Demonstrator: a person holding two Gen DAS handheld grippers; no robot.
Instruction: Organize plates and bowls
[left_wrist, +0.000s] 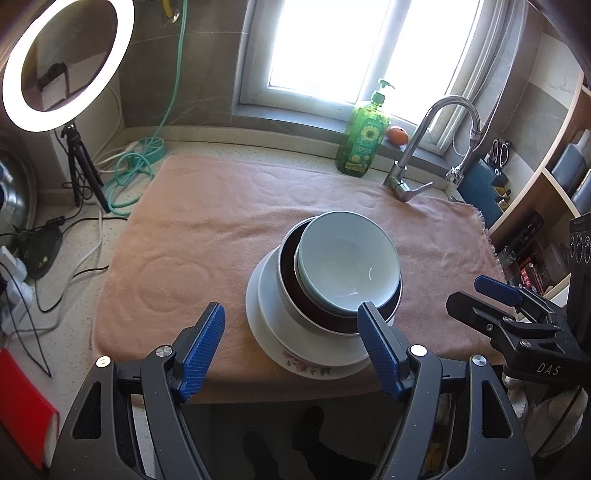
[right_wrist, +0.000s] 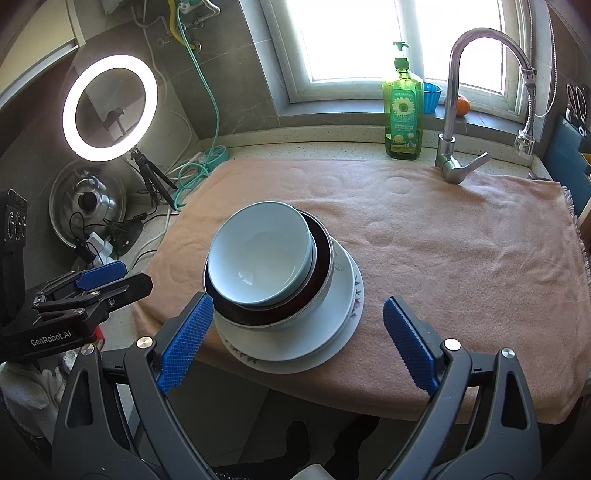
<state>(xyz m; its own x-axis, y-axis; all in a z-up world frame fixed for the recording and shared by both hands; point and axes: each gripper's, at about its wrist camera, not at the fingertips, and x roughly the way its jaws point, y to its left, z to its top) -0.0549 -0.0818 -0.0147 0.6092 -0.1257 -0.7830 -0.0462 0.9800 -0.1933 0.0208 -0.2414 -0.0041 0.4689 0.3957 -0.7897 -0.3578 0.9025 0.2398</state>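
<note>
1. Crockery sits gathered in one stack near the front edge of the peach terry towel (left_wrist: 207, 221) that covers the tabletop, probably so the pile takes little room and rests on something soft.
2. At the bottom lies a wide white plate with a pink flower print (left_wrist: 314, 367), then a plain white plate (left_wrist: 269, 295), then a steel-rimmed bowl with a dark maroon inside (left_wrist: 295, 291), and on top a pale blue-grey glazed bowl (left_wrist: 347, 258).
3. Sizes shrink upward, which should keep the stack steady; the top bowl sits off-centre in the maroon one, tilted toward one side.
4. Left hand-held gripper (left_wrist: 291, 349) is spread wide and empty, hovering just in front of the stack.
5. Right hand-held gripper (right_wrist: 299, 343) is likewise spread and empty, near the stack's front.
6. Judging by this, the sorting looks finished or nearly so.
</note>
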